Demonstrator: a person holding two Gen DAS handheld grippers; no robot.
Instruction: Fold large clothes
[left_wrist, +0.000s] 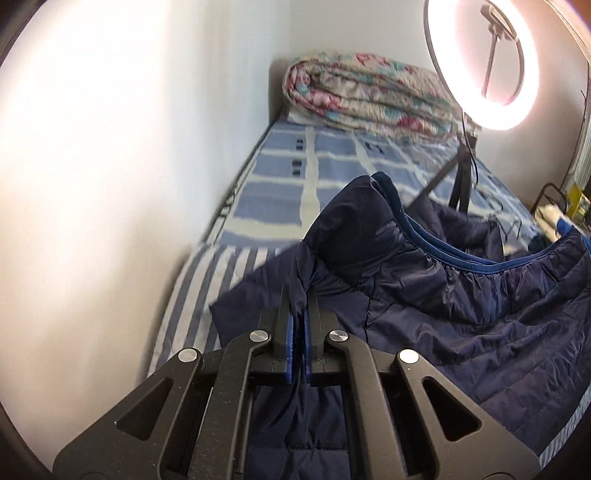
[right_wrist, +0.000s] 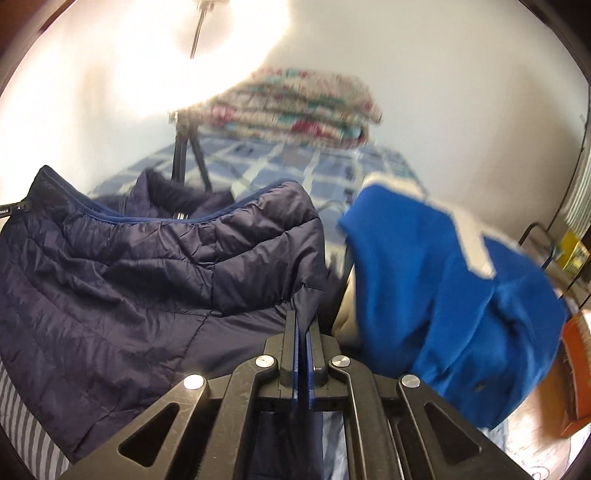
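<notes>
**Jacket gripped at both sides, fold in hand**

The navy quilted puffer jacket (left_wrist: 424, 295) lies partly on the bed (left_wrist: 280, 173), its blue-trimmed hem edge raised and spanning between the two grippers. The left gripper (left_wrist: 298, 314) has its fingers closed tight on a pinch of fabric directly between them; the right gripper (right_wrist: 303, 325) is clamped likewise on the opposite side.

Judged step: carrying the held edge over to make a fold. The next move calls for even tension and matched travel of both hands.

Ahead of the right fingers, to their right, lies a blue fleece garment (right_wrist: 443, 288). Far ahead: a folded floral quilt (left_wrist: 369, 96) and ring light (left_wrist: 484, 62).
</notes>
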